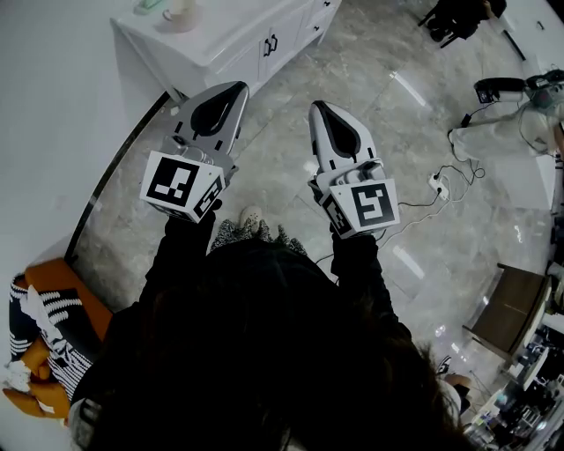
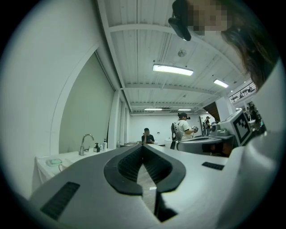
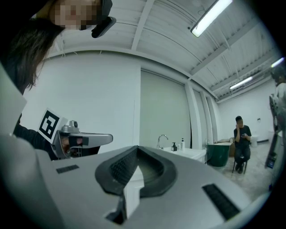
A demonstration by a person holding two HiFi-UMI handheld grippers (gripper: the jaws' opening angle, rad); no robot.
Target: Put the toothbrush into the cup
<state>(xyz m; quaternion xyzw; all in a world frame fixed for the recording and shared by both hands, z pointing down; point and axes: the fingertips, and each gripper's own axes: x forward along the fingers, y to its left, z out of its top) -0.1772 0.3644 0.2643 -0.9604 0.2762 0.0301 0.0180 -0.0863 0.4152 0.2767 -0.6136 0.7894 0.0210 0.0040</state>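
Both claws are shut tight with nothing in them: the left gripper point(image 1: 236, 86) and the right gripper point(image 1: 317, 107) are held side by side at chest height, jaws pressed together, pointing level toward a white cabinet point(image 1: 238, 40). On its top stands the cup point(image 1: 181, 12), well apart from either gripper. The toothbrush I can't pick out anywhere; it is either too small to tell or out of sight.

My guess is the toothbrush will be light, stiff and a bit slick, being thin plastic, so a pinch across the middle of the handle, clear of the bristles, should hold it without it swivelling. The cup looks light too and could tip if the brush is pushed in at a slant.

From above you see both grippers, the cabinet doors and cables point(image 1: 441, 189) on the floor. Only the left gripper view shows the tap point(image 2: 86, 142), the bottles point(image 2: 97, 147) beside it and a green dish point(image 2: 55, 162) at the near end of the countertop. Only the right gripper view shows a seated person point(image 3: 241, 143) next to a dark green tub point(image 3: 217, 154).
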